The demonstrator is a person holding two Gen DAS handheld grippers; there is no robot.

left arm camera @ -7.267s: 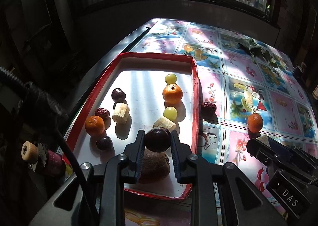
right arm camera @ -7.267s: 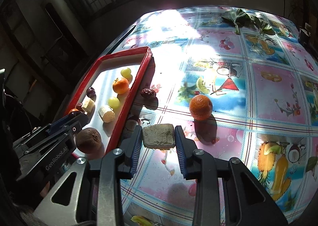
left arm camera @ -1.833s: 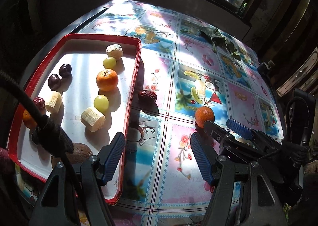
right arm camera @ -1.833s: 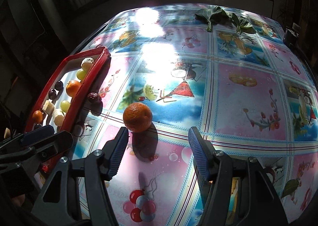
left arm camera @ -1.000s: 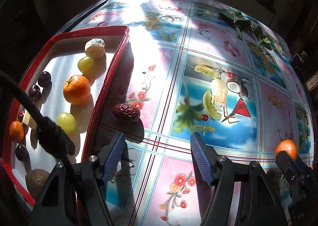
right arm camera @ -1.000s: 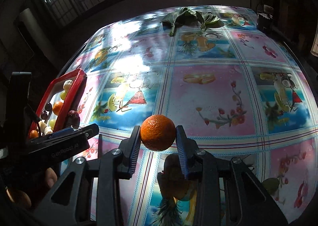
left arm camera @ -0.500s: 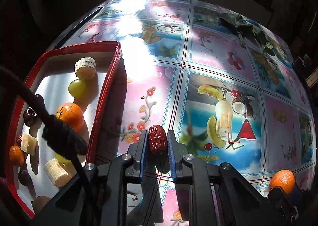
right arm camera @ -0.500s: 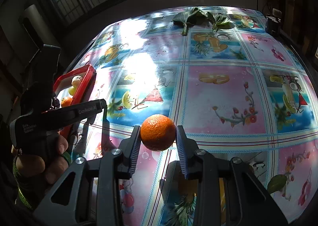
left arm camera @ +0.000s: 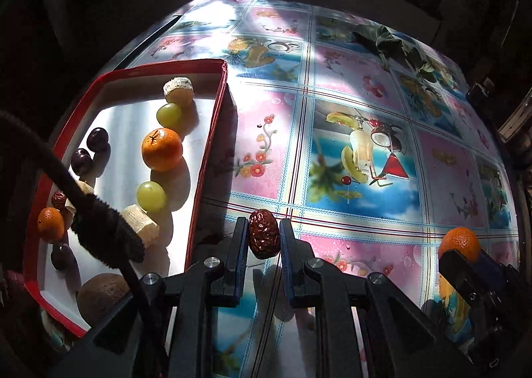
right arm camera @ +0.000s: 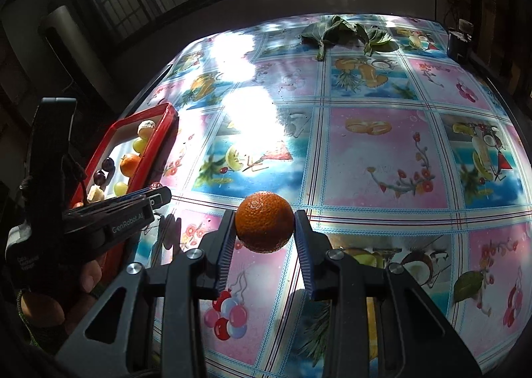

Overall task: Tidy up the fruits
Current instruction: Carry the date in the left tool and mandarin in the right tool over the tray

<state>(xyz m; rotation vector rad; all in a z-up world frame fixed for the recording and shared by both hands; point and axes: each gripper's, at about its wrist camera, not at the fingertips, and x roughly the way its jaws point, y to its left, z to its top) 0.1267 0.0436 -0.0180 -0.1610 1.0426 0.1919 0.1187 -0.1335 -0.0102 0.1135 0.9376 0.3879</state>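
My left gripper (left arm camera: 264, 236) is shut on a dark red date (left arm camera: 263, 233) and holds it above the patterned tablecloth, just right of the red tray (left arm camera: 206, 158). The tray holds two oranges (left arm camera: 162, 148), green grapes (left arm camera: 151, 195), dark plums (left arm camera: 97, 138), banana pieces (left arm camera: 141, 223), a date and a brown kiwi (left arm camera: 99, 293). My right gripper (right arm camera: 264, 228) is shut on an orange (right arm camera: 264, 226), lifted over the table. The same orange shows at the right edge of the left wrist view (left arm camera: 459, 243). The left gripper shows in the right wrist view (right arm camera: 151, 200).
Green leaves (right arm camera: 342, 32) lie at the table's far side. A small dark object (right arm camera: 458, 42) stands at the far right corner. The tray's red rim (right arm camera: 156, 145) runs along the table's left side. A dark wall and barred windows lie beyond the far edge.
Both grippers still hold their fruit. The left gripper with the date has lifted and drawn back slightly; the right gripper with the orange has barely moved.
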